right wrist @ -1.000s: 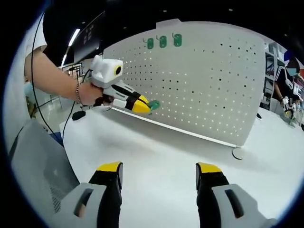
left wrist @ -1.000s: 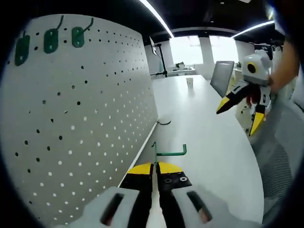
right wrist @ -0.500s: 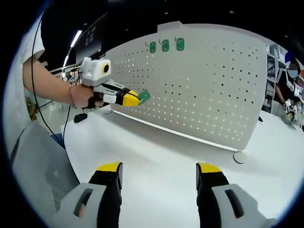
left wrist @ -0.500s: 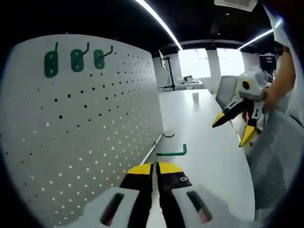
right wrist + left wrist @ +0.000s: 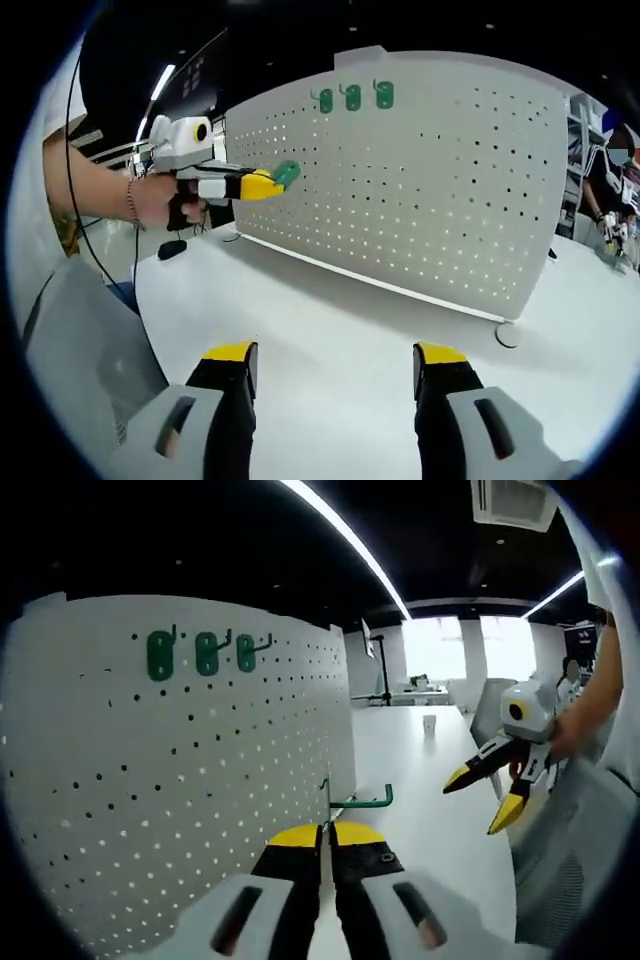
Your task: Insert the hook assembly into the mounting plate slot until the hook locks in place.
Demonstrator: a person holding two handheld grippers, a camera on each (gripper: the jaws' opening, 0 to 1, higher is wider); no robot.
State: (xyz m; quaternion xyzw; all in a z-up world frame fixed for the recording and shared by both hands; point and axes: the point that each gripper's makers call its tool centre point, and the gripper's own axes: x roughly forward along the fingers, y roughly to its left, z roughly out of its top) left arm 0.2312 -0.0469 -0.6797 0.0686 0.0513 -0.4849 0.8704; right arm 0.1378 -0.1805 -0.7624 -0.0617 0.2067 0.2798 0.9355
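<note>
Pegboard (image 5: 180, 780) stands upright on the white tabletop (image 5: 340, 330), three green hooks (image 5: 205, 653) already seated in its top row. Left tool (image 5: 327, 832), jaws together, pinches a green hook assembly (image 5: 358, 801) by its flat base plate, bent arm pointing right, in the air near the board's face. Looks light, rigid, probably slick plastic; the plate edge is the sensible hold. Right tool (image 5: 337, 362) hangs over the tabletop, jaws apart, empty.

no readable text, labels or numbers
</note>
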